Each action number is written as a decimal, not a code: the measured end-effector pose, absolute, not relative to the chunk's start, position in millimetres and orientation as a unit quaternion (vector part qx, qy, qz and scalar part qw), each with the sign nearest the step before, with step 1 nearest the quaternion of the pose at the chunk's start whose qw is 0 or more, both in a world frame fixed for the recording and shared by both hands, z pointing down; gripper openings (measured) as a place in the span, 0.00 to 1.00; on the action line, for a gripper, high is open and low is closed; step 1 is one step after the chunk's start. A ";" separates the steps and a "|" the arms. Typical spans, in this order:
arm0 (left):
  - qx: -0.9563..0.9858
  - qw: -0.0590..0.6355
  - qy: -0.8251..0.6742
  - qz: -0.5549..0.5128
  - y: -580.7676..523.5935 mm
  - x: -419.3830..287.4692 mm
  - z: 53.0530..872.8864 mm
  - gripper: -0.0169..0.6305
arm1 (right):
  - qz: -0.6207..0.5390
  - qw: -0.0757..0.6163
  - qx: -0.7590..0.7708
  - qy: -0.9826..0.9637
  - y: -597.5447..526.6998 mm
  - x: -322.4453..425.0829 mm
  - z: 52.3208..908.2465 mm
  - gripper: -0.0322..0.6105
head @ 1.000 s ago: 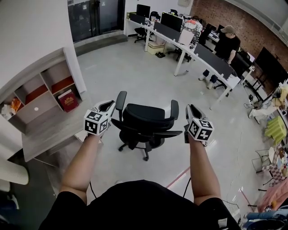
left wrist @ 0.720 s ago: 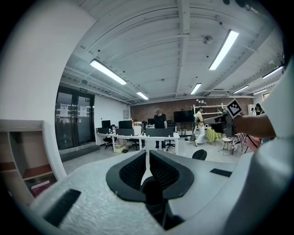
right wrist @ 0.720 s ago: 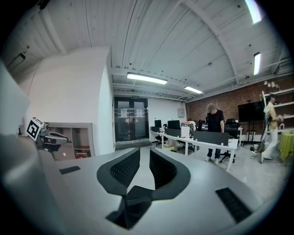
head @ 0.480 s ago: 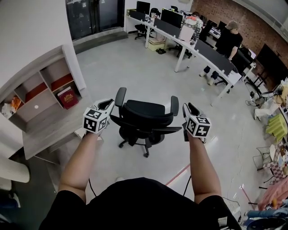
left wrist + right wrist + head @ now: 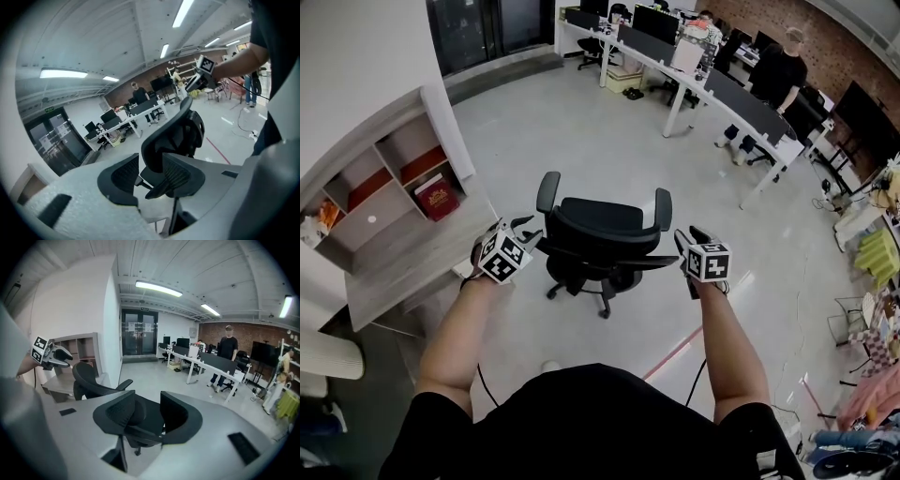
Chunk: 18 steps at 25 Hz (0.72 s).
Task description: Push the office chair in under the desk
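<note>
The chair [image 5: 600, 225] stands on open floor apart from the desk [image 5: 403, 272], so the left gripper [image 5: 525, 232] and right gripper [image 5: 687, 239] flank its backrest, their jaws just opened and apart, holding nothing, likely to take its 2 edges for pushing.

readable text: none, honestly
red book [image 5: 437, 199] cover: gold print, too tiny
papers [image 5: 132, 326] on the glass door [image 5: 140, 341]: blurry (sign [image 5: 142, 309] above it too)
</note>
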<state>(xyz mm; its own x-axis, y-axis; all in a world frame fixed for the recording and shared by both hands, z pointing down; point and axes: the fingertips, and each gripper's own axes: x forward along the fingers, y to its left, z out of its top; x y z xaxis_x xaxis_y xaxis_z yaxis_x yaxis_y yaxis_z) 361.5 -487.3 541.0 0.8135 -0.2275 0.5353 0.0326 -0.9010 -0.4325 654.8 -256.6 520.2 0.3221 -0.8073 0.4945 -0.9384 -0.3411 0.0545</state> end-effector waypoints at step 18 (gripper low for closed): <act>-0.831 0.293 -0.123 -0.457 -480.2 372.4 676.6 0.47 | 0.185 0.465 0.602 -0.621 -265.6 628.7 656.6 0.52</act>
<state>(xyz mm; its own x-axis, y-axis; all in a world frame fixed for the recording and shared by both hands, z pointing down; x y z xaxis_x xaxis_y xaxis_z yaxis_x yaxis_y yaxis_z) 372.4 -480.2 676.6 0.5526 -0.0634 0.8310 0.4720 -0.7980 -0.3747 628.7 -265.6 656.6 0.1592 -0.5769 0.8011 -0.9208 0.2059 0.3313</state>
